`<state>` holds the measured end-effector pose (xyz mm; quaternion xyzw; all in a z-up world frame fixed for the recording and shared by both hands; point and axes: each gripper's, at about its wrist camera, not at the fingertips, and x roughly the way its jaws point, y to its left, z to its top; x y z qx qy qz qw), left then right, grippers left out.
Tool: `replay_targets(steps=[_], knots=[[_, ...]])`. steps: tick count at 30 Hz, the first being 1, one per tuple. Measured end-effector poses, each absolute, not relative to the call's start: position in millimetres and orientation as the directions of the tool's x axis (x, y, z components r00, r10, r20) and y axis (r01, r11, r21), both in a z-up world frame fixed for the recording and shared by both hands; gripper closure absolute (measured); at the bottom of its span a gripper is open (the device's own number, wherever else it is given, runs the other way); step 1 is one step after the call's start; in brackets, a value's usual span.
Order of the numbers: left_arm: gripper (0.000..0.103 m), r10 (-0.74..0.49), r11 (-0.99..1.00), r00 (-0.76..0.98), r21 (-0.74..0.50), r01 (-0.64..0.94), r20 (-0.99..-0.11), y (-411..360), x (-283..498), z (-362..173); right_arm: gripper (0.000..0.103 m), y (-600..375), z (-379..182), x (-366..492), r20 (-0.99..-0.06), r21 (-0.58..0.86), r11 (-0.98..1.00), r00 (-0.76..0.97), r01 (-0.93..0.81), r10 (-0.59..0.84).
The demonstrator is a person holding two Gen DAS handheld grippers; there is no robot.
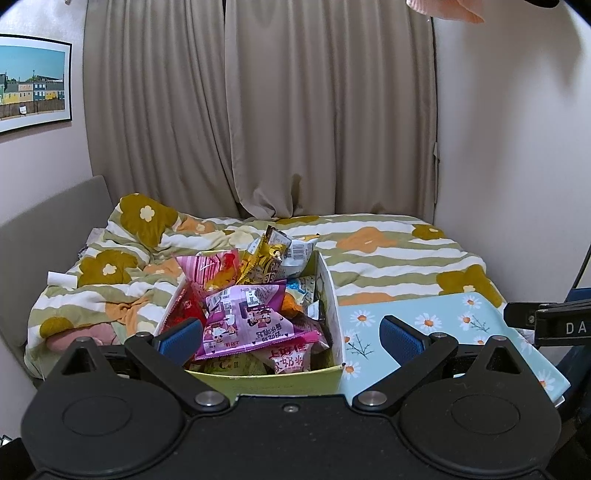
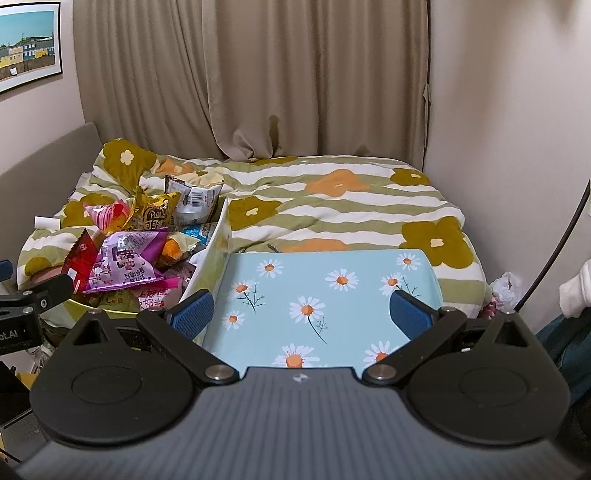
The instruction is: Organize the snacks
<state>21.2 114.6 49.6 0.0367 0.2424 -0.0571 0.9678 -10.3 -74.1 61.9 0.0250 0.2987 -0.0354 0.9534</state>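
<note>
Left gripper (image 1: 291, 338) spread wide, blue pads apart, nothing between them, hanging just before the near wall of a green box (image 1: 280, 380) heaped with snack packets. Purple packet (image 1: 247, 317) lying on top near the front, a red one (image 1: 184, 314) tilted at the left edge, a pink one (image 1: 210, 269) and a gold one (image 1: 258, 264) standing up toward the back, a white one (image 1: 299, 254) behind them. Box resting on a bed (image 1: 369, 258) under a striped cover with big flowers. Just right of the box and touching its side, a pale blue board (image 1: 443, 325) printed with daisies, bare on top. Right gripper (image 2: 301, 314) likewise wide apart and holding nothing, poised over the near part of that blue board (image 2: 314, 288), with the box (image 2: 218, 236) off to its left and the purple packet (image 2: 129, 262) on the heap. Beige curtains (image 1: 258, 110) behind the bed, a framed picture (image 1: 33, 81) on the left wall. Small white roll (image 1: 62, 278) lying on the cover at the left. Bit of a peach sleeve (image 1: 447, 9) at the top edge of the left view.
</note>
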Motion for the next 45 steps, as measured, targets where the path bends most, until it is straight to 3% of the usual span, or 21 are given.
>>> replay_targets(steps=[45], knots=[[0.000, -0.077, 0.991, 0.875, 0.061, 0.120, -0.477, 119.8, 35.4, 45.6, 0.000, -70.8, 54.2, 4.2, -0.583, 0.039, 0.994, 0.810, 0.100, -0.058]])
